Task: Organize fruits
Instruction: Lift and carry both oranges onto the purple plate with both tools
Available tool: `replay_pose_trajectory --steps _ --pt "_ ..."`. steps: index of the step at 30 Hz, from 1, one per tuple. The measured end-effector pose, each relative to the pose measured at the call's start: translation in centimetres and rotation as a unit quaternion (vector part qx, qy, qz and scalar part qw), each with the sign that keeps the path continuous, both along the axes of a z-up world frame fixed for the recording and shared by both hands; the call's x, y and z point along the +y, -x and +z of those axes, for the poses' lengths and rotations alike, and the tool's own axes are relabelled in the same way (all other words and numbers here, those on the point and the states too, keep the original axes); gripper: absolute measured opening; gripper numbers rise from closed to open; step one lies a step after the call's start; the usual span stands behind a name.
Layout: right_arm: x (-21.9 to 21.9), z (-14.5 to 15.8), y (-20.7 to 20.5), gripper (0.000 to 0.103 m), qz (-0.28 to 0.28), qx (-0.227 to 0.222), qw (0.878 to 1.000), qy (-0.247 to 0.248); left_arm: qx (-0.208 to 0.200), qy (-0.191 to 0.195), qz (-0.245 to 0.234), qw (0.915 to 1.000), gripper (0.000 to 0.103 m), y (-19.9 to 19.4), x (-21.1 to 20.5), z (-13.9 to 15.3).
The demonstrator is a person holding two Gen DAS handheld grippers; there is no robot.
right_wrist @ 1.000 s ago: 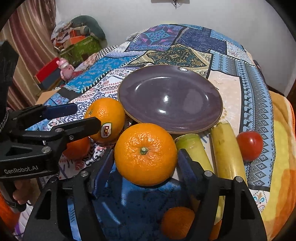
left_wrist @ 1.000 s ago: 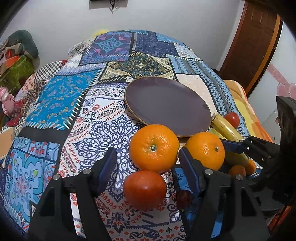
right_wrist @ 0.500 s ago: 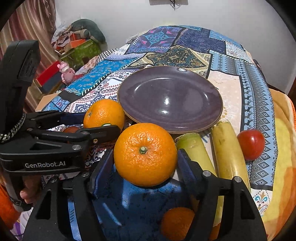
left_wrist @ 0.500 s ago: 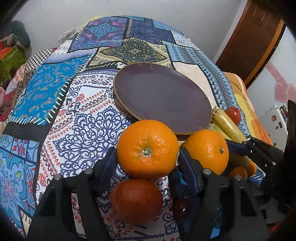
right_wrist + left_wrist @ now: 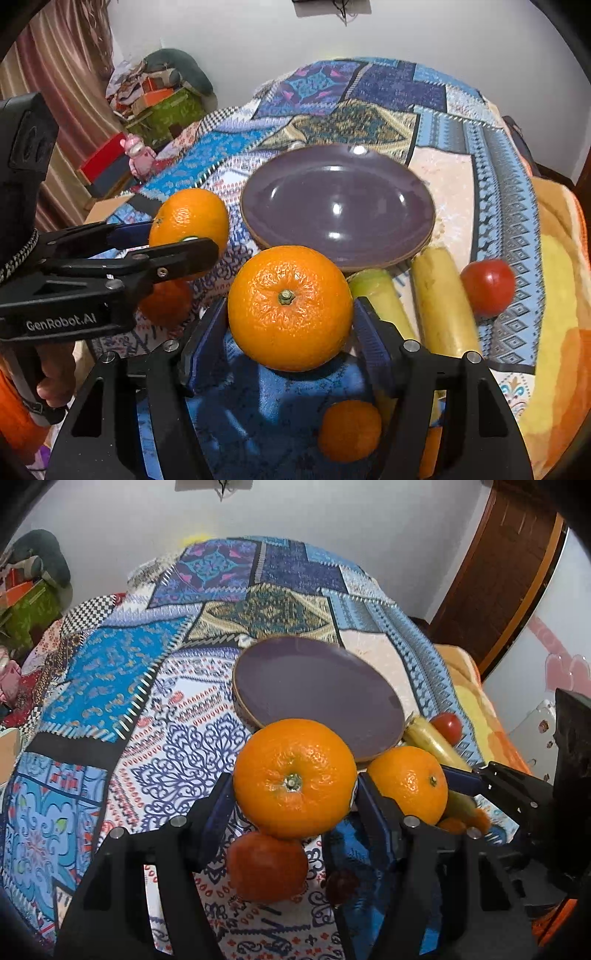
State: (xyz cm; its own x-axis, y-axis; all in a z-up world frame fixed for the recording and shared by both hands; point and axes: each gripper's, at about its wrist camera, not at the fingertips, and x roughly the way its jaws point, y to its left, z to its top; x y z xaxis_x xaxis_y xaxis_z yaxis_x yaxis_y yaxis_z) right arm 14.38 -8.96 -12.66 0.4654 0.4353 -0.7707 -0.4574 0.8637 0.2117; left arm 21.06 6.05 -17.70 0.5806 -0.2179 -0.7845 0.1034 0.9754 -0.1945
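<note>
My left gripper is shut on a large orange and holds it above the cloth, near the front rim of the purple plate. My right gripper is shut on a second orange, also lifted, just in front of the plate. The right gripper's orange shows in the left wrist view; the left gripper's orange shows in the right wrist view. The plate holds nothing.
On the patchwork cloth lie a red-orange fruit, a small dark fruit, two yellow-green bananas, a red tomato and a small orange. Clutter and boxes stand far left; a brown door far right.
Both grippers have risen with their oranges, which now hang clear of the cloth. The left gripper closed onto its orange at the start and then lifted it.
</note>
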Motion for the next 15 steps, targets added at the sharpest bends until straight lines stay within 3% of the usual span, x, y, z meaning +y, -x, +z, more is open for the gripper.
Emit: replay_pose_trajectory --steps 15 --pt "-2.6 5.6 -2.3 0.065 -0.035 -0.085 0.996 -0.007 -0.062 -0.016 0.015 0.9978 0.065 -0.8 -0.5 5.9"
